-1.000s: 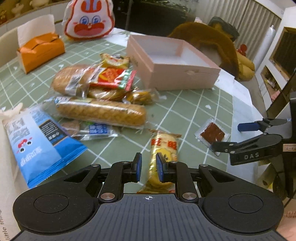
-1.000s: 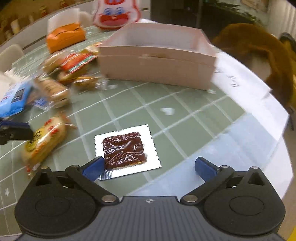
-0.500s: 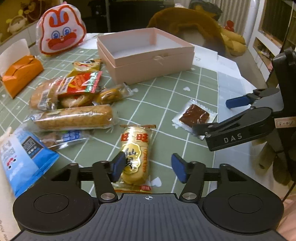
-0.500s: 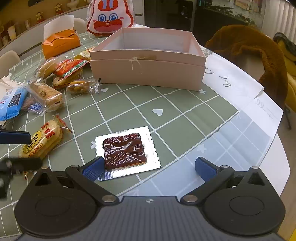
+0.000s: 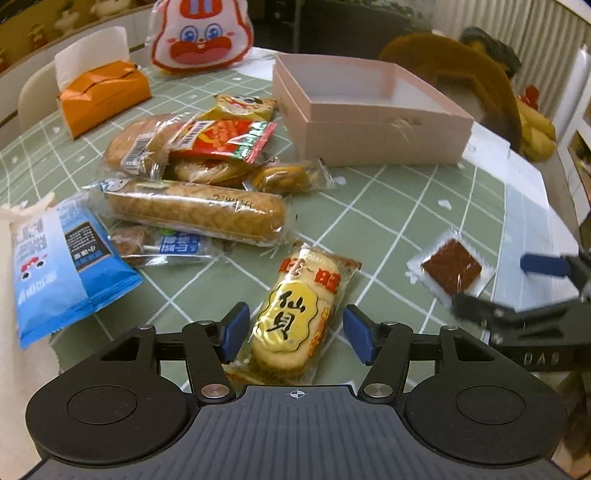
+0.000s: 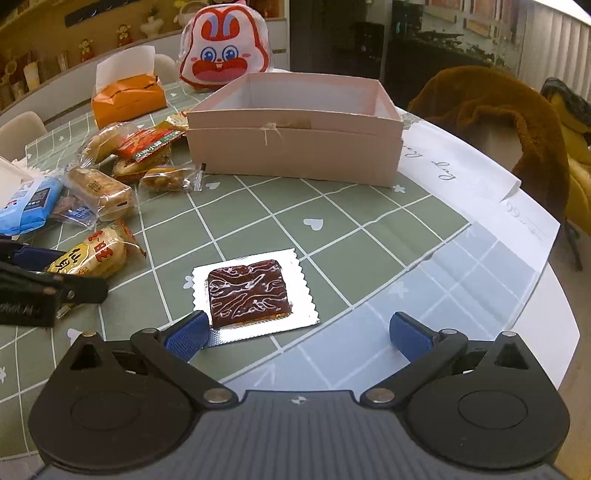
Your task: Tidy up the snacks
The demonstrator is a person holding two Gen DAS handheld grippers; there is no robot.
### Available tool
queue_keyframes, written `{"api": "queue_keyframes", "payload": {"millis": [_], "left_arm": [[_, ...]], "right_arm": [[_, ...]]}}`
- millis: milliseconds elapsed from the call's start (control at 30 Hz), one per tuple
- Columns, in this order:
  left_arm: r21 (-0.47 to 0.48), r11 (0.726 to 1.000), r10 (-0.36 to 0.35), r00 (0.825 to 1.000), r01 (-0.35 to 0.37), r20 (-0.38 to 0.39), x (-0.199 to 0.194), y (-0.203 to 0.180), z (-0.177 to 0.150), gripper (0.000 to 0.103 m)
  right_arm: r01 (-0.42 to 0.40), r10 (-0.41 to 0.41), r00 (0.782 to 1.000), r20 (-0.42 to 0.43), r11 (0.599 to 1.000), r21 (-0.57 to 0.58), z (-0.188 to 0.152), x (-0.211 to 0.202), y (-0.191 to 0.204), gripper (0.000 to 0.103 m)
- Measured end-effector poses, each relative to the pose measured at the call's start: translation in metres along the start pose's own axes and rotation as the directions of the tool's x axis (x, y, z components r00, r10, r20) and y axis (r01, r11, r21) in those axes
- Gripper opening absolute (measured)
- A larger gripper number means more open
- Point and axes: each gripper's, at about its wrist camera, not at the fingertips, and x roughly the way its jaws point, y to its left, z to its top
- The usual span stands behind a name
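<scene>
Left wrist view: the left gripper [image 5: 295, 334] has its blue-padded jaws spread wide, having just been opening, and the yellow-and-red rice cracker packet [image 5: 295, 317] lies flat on the green grid-patterned tablecloth [image 5: 388, 221] between them, with neither pad pressing on it. Taking the open pink cardboard box [image 5: 369, 122] as the landmark, this packet sits well in front of it, on the near side of the table. To the near right of the box lies the square dark brown snack in a clear crinkle-edged wrapper [image 5: 451, 266], and just beside that reaches the right gripper [image 5: 509, 284], blurred at the frame edge. To the near left of the box is the heap of snacks: a long wrapped bread stick [image 5: 195, 212], a blue-and-white foil bag [image 5: 55, 266], a small blue-labelled wrapper [image 5: 162, 247], a red-and-green sachet [image 5: 225, 140] lying on rounded wrapped buns [image 5: 136, 147], and a small golden pastry packet [image 5: 284, 177] closest to the box's front corner. Farther left of the box stands an orange tissue box [image 5: 103, 96], and beyond the box's far left corner a white-and-red rabbit-face cushion [image 5: 201, 35]. In the right wrist view the right gripper [image 6: 295, 332] stands wide apart, clamping nothing; its left pad overlaps the near corner of the brown snack's wrapper [image 6: 255, 291], while the pink box [image 6: 295, 147] lies well beyond, empty as far as its interior shows.
</scene>
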Motion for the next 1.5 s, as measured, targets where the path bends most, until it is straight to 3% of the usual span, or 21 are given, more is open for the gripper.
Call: {"api": "queue_keyframes", "payload": {"millis": [133, 300, 500, 633, 800, 900, 1033, 1133, 1167, 1267, 1333, 1367, 1500], "left_arm": [[0.001, 1.0, 0.018, 1.0, -0.018, 0.004, 0.001, -0.001, 0.0, 0.052], [-0.071, 0.997, -0.022, 1.0, 0.022, -0.003, -0.003, 0.004, -0.003, 0.043], [-0.1, 0.995, -0.028, 1.0, 0.028, 0.001, -0.007, 0.003, -0.009, 0.043], [-0.116, 0.992, -0.043, 0.999, 0.043, -0.003, -0.01, 0.006, -0.011, 0.043], [-0.156, 0.986, -0.062, 0.998, 0.061, 0.001, -0.011, 0.01, -0.012, 0.043], [-0.174, 0.982, -0.069, 0.998, 0.068, 0.002, -0.011, 0.012, -0.012, 0.043], [-0.182, 0.981, -0.068, 0.998, 0.068, 0.007, -0.011, 0.012, -0.013, 0.043], [-0.181, 0.981, -0.063, 0.998, 0.064, 0.009, -0.011, 0.011, -0.013, 0.043], [-0.181, 0.981, -0.063, 0.998, 0.064, 0.01, -0.011, 0.011, -0.014, 0.043], [-0.191, 0.979, -0.07, 0.997, 0.071, 0.016, -0.012, 0.013, -0.015, 0.043], [-0.2, 0.977, -0.077, 0.997, 0.079, 0.017, -0.012, 0.014, -0.015, 0.043], [-0.204, 0.976, -0.079, 0.997, 0.081, 0.017, -0.012, 0.015, -0.015, 0.043], [-0.2, 0.977, -0.076, 0.997, 0.078, 0.014, -0.012, 0.014, -0.015, 0.043]], "right_arm": [[0.003, -0.003, 1.0, -0.02, 1.0, 0.004, 0.002, 0.0, 0.0, 0.103], [-0.031, 0.03, 0.999, -0.038, 0.999, -0.038, 0.009, 0.005, 0.001, 0.103], [-0.052, 0.047, 0.997, -0.067, 0.996, -0.066, 0.029, 0.021, 0.015, 0.103], [-0.099, 0.091, 0.993, -0.07, 0.988, -0.116, 0.032, 0.018, 0.029, 0.085], [-0.172, 0.154, 0.983, -0.101, 0.965, -0.199, 0.022, 0.005, 0.028, 0.088], [-0.134, 0.116, 0.989, -0.091, 0.966, -0.223, 0.015, 0.001, 0.013, 0.098], [-0.015, 0.008, 1.0, -0.03, 0.974, -0.224, 0.013, -0.002, -0.01, 0.099], [0.095, -0.102, 0.994, -0.032, 0.978, -0.188, 0.02, -0.001, -0.019, 0.095], [0.078, -0.086, 0.995, -0.051, 0.986, -0.145, 0.024, -0.003, -0.021, 0.093], [-0.067, 0.071, 0.993, -0.091, 0.997, 0.04, 0.029, -0.011, -0.02, 0.086], [-0.12, 0.133, 0.983, -0.127, 0.987, 0.108, 0.028, -0.01, -0.009, 0.068], [-0.143, 0.163, 0.975, -0.151, 0.981, 0.134, 0.028, -0.007, -0.002, 0.065], [-0.117, 0.135, 0.978, -0.161, 0.986, 0.118, 0.037, 0.001, 0.027, 0.064]]}}
